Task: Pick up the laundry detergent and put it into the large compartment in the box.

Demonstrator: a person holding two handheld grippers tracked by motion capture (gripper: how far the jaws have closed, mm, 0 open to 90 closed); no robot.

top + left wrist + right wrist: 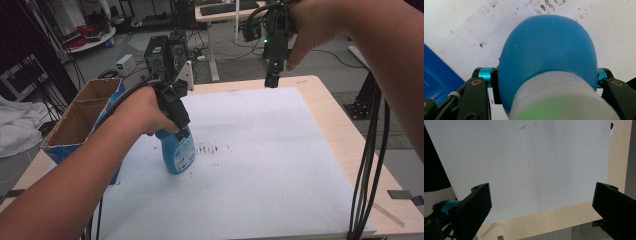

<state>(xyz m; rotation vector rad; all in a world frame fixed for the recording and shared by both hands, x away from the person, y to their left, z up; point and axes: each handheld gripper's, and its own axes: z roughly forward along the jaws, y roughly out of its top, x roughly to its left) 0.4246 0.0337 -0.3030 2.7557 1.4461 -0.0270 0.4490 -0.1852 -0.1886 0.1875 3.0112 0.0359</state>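
High view: person at a pale wooden table [320,95] covered by a white sheet [260,165]. Left gripper [181,131] comes down from above onto the shoulder of a blue plastic bottle with a pale cap [178,152]. Bottle stands upright on the sheet, left of centre, just beside an open brown cardboard box with blue sides [82,117]. Dark brown crumbs or stains [212,148] lie scattered on the sheet right next to the bottle.

Left gripper view: blue bottle [547,57] sits squarely between the jaws, one at each flank, clamped on it just below the whitish cap. Blue box side [435,77] at lower left.

Right gripper [272,75] is held high over the far edge of the table. Right gripper view: its jaws stand wide apart, nothing between them, white sheet [529,165] and table edge [544,225] below.

Judgement: step in hand looks like a lift or a shift of the bottle, purpose unknown. To do it well, keep the clamp firm on the rounded shoulder, since smooth curved plastic may slip. Lift straight up, keep it vertical, clear the box wall before any sideways travel.
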